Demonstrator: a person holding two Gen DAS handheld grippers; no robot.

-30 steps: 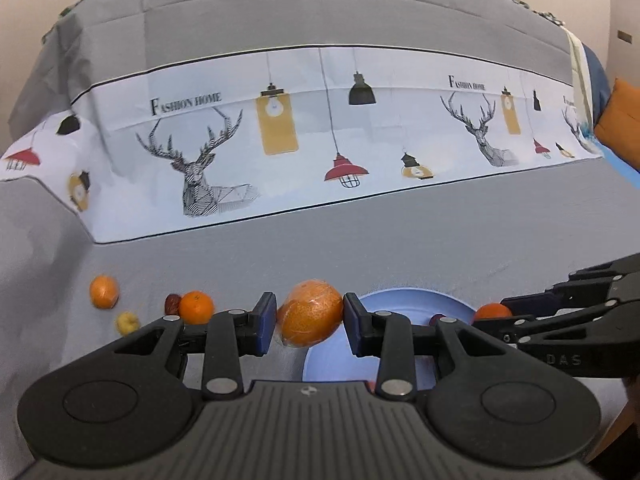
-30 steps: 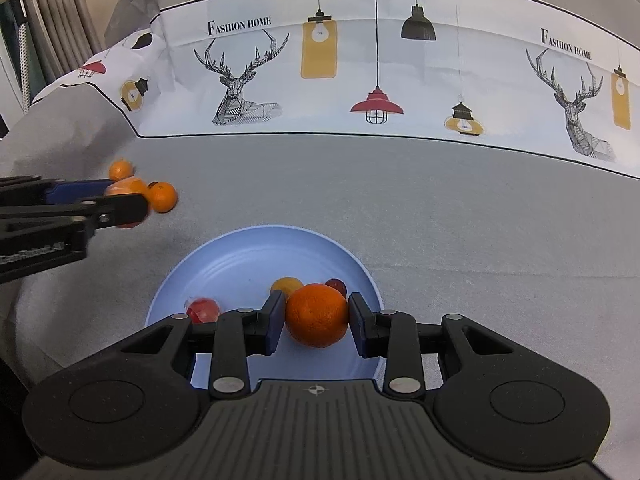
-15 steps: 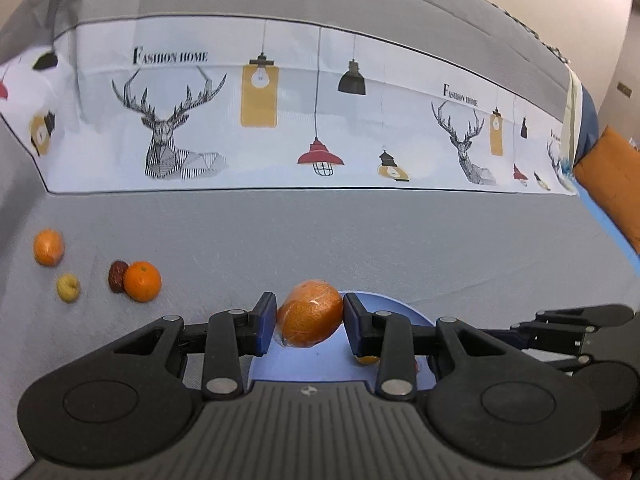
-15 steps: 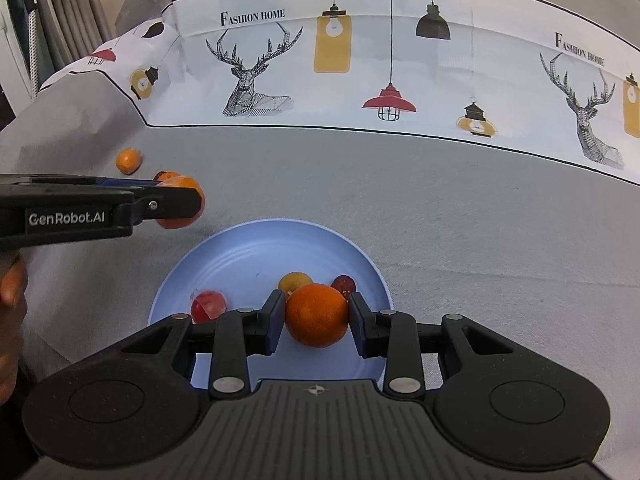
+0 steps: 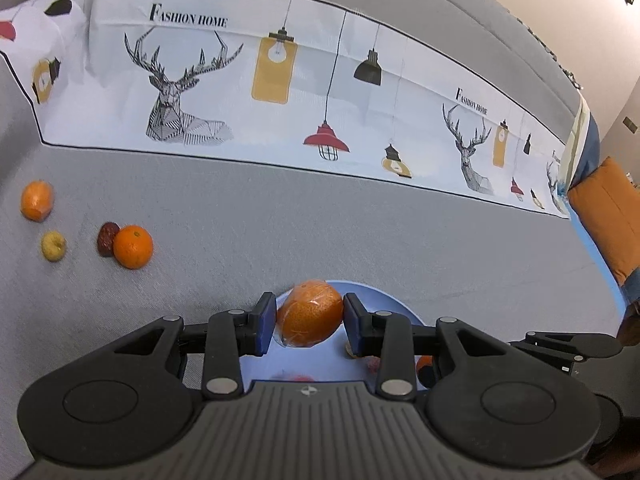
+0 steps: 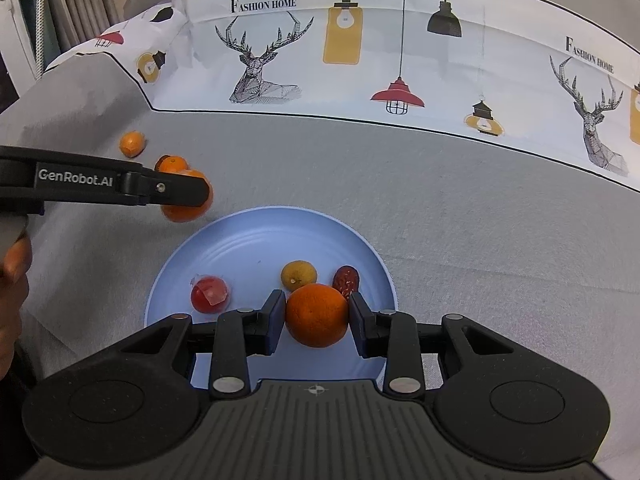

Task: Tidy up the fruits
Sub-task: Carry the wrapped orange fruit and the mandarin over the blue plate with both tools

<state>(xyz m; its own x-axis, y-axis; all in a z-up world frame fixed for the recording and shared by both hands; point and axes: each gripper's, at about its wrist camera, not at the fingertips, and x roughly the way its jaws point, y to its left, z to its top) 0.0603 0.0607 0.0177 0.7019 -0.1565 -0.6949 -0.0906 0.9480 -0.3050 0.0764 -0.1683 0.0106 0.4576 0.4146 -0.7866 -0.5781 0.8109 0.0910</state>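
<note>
A: Between your right gripper (image 6: 317, 318) pads: orange (image 6: 317, 315), clamped, low over the blue plate (image 6: 256, 232).
B: Your left gripper (image 5: 309, 319) grips a wrapped orange (image 5: 310, 314) above the plate's rim.
A: Next, likely release both. Loose fruit (image 5: 133, 247) waits far beyond your left fingertips.

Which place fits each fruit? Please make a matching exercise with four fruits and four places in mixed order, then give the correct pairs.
Fruits:
1. wrapped orange
2. plain orange
3. red fruit
4. small yellow fruit

Places:
A. lying on the blue plate, in clear wrap
B. lying on the grey cloth, off the plate
C. between the fingers of the left gripper
D. between the fingers of the right gripper

Pairs: 1-C, 2-D, 3-A, 4-B
</note>
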